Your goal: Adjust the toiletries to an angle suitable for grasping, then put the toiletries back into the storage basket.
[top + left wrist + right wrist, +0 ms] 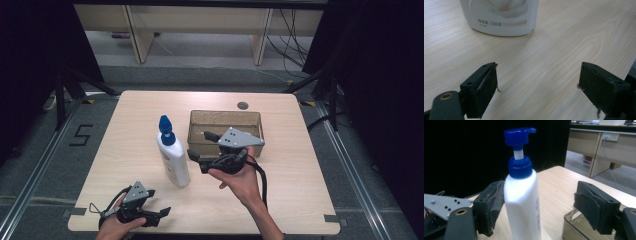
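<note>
The right tongs [199, 145] stand spread, jaws either side of the white plastic pump bottle with a blue cap [172, 157] but not pressing it. It stands upright mid-worktop [125, 120], beside the clear brownish plastic bin [225, 118]. The left tongs [159, 215], spread and holding nothing, rest near the front edge.

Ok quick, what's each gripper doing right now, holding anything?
Left gripper: jaws open, holding nothing, low over the table.
Right gripper: jaws open, the pump bottle between them, near one jaw, not gripped.
</note>
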`<state>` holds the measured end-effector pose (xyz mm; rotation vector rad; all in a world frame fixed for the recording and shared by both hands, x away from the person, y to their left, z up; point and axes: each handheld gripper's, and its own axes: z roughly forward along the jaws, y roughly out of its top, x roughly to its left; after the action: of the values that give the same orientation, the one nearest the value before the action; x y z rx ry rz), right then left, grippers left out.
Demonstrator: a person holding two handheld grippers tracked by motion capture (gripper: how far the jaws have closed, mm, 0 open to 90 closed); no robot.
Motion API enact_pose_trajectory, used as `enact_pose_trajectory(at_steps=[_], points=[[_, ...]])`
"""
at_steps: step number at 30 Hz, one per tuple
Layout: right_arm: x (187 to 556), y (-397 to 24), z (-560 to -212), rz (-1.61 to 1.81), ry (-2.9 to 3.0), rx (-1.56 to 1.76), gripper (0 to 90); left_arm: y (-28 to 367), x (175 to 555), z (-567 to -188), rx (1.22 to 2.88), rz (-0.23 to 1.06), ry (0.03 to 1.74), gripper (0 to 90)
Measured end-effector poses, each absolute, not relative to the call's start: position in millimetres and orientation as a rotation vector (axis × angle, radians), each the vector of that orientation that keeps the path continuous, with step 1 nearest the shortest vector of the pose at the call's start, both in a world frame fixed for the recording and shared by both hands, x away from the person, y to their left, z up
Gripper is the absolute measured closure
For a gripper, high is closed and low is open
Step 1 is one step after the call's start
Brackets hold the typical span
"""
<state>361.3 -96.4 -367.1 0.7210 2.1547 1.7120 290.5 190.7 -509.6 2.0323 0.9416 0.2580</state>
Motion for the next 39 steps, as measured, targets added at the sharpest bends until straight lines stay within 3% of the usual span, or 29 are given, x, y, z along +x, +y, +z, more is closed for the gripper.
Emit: enact_pose_trajectory(at_steps=[7,39], points=[[363.9,-87.5,-364.6,1.7,2.159,0.643,30.8,189.7,290.9,-509.4,2.018,0.243,0.951,14.9],[384.9,-55.0,-360.8,1.768,2.157,0.581,36.6,185.6,286.3,-509.8,2.035,0.234,0.913,14.9]])
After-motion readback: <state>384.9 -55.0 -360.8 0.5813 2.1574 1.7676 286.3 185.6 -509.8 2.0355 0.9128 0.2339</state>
